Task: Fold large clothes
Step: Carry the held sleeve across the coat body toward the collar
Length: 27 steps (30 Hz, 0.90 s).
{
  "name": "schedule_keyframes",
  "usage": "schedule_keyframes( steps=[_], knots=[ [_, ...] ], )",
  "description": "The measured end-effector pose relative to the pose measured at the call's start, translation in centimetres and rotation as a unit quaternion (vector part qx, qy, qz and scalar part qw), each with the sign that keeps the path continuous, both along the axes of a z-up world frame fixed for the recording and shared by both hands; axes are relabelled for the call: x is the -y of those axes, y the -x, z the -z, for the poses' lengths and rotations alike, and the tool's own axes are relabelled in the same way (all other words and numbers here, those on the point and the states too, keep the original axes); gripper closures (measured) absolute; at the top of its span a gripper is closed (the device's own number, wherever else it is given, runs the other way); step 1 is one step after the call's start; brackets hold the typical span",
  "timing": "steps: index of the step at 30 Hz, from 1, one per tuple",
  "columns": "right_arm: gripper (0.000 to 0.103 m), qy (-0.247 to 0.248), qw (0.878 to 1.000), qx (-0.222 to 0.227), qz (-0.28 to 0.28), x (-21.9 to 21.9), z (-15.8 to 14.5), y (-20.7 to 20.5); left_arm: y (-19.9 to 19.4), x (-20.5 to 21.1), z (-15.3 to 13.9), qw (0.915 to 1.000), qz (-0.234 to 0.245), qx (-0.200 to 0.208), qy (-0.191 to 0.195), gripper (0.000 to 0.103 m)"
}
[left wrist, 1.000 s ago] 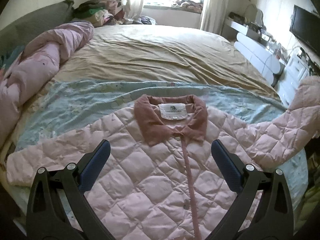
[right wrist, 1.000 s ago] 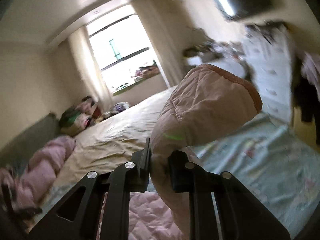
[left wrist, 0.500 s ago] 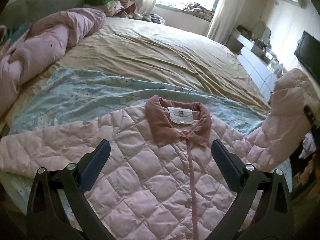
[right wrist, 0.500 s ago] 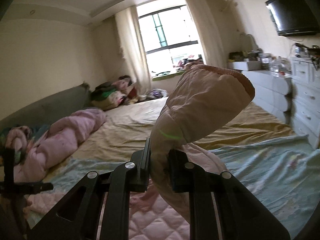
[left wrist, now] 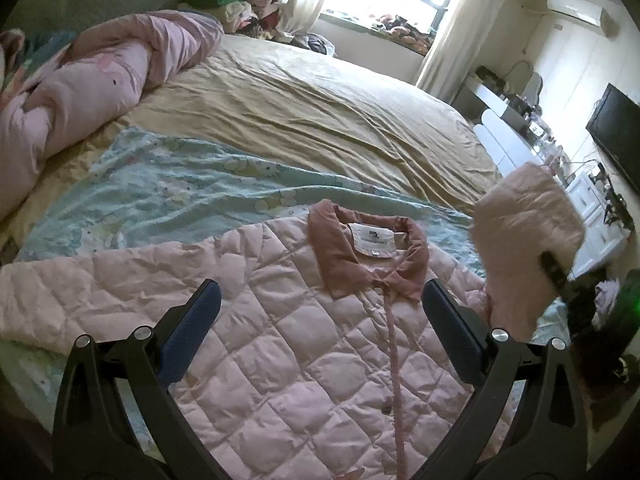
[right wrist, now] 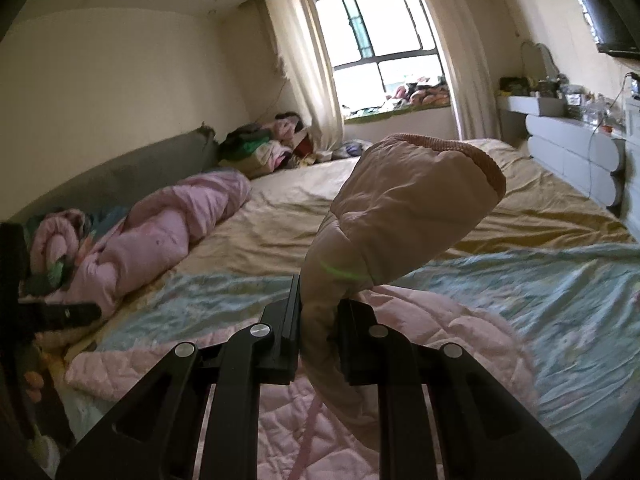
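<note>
A pink quilted jacket [left wrist: 280,352] with a dusty-rose collar [left wrist: 340,248] lies front up, buttoned, on the blue patterned sheet [left wrist: 180,188] of a bed. Its left sleeve [left wrist: 60,300] is spread out flat. My left gripper [left wrist: 320,312] hovers open over the chest, nothing between its blue pads. My right gripper [right wrist: 318,316] is shut on the right sleeve [right wrist: 400,208], whose cuff stands up above the jaws. In the left wrist view that raised sleeve [left wrist: 524,248] hangs at the right, above the jacket's shoulder.
A rolled pink duvet [left wrist: 80,80] lies along the bed's left side by a grey headboard [right wrist: 120,176]. Piled clothes [right wrist: 264,144] sit near the window. White drawers [right wrist: 576,156] and a wall television [left wrist: 616,128] stand at the right. A tan sheet [left wrist: 300,108] covers the far bed.
My right gripper has carried the sleeve inward from the far right toward the jacket's body. The left gripper has shifted sideways over the chest, still open.
</note>
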State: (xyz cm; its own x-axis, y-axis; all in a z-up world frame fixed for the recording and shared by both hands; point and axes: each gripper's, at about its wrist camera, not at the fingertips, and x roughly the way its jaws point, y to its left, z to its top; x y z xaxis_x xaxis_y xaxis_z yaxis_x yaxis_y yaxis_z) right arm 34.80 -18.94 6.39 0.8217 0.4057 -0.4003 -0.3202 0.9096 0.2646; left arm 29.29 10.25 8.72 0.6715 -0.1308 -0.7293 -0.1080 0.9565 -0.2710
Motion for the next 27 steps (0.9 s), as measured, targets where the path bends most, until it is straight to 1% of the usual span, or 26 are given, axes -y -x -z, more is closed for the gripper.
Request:
schedule_keyframes(
  steps=[3, 7, 10, 14, 16, 19, 22, 23, 24, 25, 27],
  knots=[
    [0.088, 0.008, 1.0, -0.014, -0.012, -1.8, 1.6, 0.1, 0.0, -0.2, 0.6, 1.0, -0.002, -0.002, -0.001, 0.008],
    [0.088, 0.013, 0.999, -0.038, -0.024, -3.7, 4.1, 0.2, 0.1, -0.5, 1.8, 0.9998, -0.004, 0.0, 0.018, 0.008],
    [0.088, 0.012, 0.998, -0.059, -0.028, -4.9, 6.0, 0.1, -0.2, -0.2, 3.3, 0.9997, 0.002, -0.014, 0.021, 0.008],
    [0.088, 0.004, 0.994, -0.101, -0.031, -6.2, 9.3, 0.3, -0.6, 0.1, 5.7, 0.9988, 0.008, -0.035, 0.033, 0.008],
    [0.088, -0.001, 0.992, -0.125, -0.033, -6.8, 11.3, 0.5, -0.6, 0.3, 6.6, 0.9982, 0.016, -0.038, 0.043, 0.008],
    [0.085, -0.026, 0.987, -0.155, -0.039, -7.1, 13.1, 0.9, -0.5, 0.5, 7.4, 0.9979, 0.022, -0.043, 0.045, 0.008],
    [0.077, -0.052, 0.983, -0.17, -0.036, -6.9, 13.7, 1.2, -0.6, 0.4, 8.1, 0.9973, 0.022, -0.049, 0.05, 0.008],
    [0.067, -0.062, 0.981, -0.181, -0.035, -6.8, 13.8, 1.2, -0.6, 0.4, 8.3, 0.9971, 0.022, -0.05, 0.053, 0.008],
    [0.05, -0.072, 0.979, -0.19, -0.029, -6.6, 13.9, 1.2, -0.6, 0.3, 8.5, 0.9968, 0.022, -0.051, 0.057, 0.008],
    [0.046, -0.084, 0.977, -0.193, -0.019, -6.3, 13.8, 1.5, -0.7, 0.3, 8.6, 0.9966, 0.023, -0.052, 0.06, 0.008],
    [0.046, -0.102, 0.978, -0.183, -0.011, -5.8, 13.2, 2.0, -0.8, 0.1, 8.7, 0.9956, 0.026, -0.052, 0.074, 0.008]
  ],
)
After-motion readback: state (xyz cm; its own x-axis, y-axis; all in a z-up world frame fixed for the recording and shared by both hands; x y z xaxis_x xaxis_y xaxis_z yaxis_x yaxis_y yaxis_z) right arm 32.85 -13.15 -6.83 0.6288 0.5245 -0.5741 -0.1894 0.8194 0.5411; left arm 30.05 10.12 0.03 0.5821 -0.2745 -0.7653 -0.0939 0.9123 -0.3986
